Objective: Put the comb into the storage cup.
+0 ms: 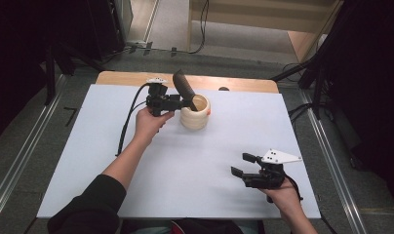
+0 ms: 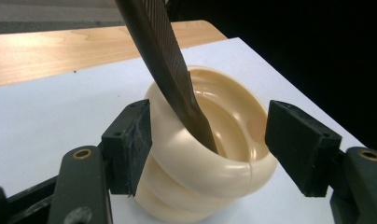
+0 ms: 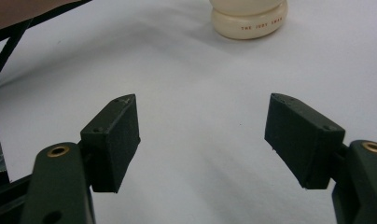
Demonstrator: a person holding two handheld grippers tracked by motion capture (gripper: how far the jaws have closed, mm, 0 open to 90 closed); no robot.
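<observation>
A cream ribbed cup [image 1: 195, 117] stands on the white sheet near the far edge, and a dark flat utensil [image 1: 183, 85] leans out of it to the left. In the left gripper view the utensil [image 2: 158, 51] rests on the inner wall of the cup [image 2: 214, 172]. My left gripper [image 1: 187, 103] reaches the cup from the left, its jaws wide around the rim [image 2: 207, 130]. One pad sits close against the cup's side and the other stands apart from it. My right gripper [image 1: 238, 164] rests open near the front right, nothing between its jaws [image 3: 203, 107]. The cup's base [image 3: 249, 23] lies far ahead of it.
The white sheet [image 1: 185, 165] covers most of the table, and a wooden strip [image 1: 127, 78] shows along its far edge. A black cable [image 1: 129, 119] trails from the left gripper across the sheet. Metal rails and dark stands flank the table.
</observation>
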